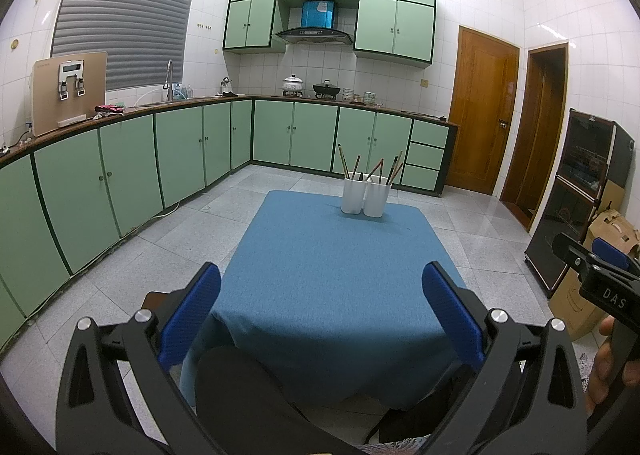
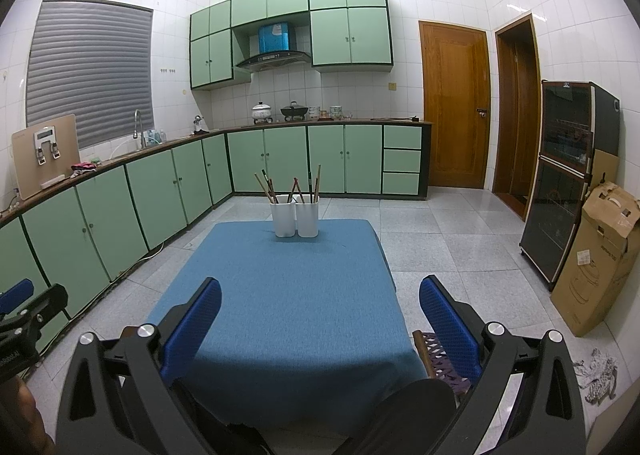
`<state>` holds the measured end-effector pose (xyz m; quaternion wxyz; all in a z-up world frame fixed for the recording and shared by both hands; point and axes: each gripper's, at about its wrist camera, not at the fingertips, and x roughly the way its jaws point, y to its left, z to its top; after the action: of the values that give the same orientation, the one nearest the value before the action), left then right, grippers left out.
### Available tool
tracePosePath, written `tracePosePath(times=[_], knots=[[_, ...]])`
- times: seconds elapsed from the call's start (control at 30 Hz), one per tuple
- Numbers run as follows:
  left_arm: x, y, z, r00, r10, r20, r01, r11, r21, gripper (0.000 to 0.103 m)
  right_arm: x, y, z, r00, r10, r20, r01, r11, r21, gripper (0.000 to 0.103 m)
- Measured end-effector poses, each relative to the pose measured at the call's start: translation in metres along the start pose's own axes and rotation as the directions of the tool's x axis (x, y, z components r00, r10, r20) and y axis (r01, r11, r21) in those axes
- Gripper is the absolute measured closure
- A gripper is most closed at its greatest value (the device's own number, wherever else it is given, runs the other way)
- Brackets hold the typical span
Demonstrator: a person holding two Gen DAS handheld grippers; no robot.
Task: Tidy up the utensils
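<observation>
The left claw [image 1: 321, 301] is spread wide and holds nothing; it hangs over the near edge of the counter [image 1: 332, 255], which has a blue cloth on it. The right claw [image 2: 320, 305] is also spread and empty. Two white holders [image 2: 295, 219] stand touching each other at 12 o'clock, at the far edge of the counter. The chopsticks [image 2: 294, 187] stand tilted inside both holders. A cardboard box [image 2: 600, 255] stands on the floor at 3 o'clock.

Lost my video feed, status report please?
Left gripper open, empty; right gripper open, empty. Chopsticks upright in two white holders, far table edge. Path unobstructed.
</observation>
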<state>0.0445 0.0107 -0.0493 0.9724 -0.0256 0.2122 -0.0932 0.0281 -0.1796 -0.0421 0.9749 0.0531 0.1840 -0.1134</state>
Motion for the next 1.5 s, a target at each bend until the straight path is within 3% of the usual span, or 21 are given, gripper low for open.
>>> tracePosePath(times=[1.5], knots=[[0.0038,0.0011,0.0068,1.0,0.026,-0.006,-0.026,1.0,-0.005,0.005,0.0069,-0.0029,0.0064,1.0,0.004,-0.014,-0.004,1.0,0.001,0.006]])
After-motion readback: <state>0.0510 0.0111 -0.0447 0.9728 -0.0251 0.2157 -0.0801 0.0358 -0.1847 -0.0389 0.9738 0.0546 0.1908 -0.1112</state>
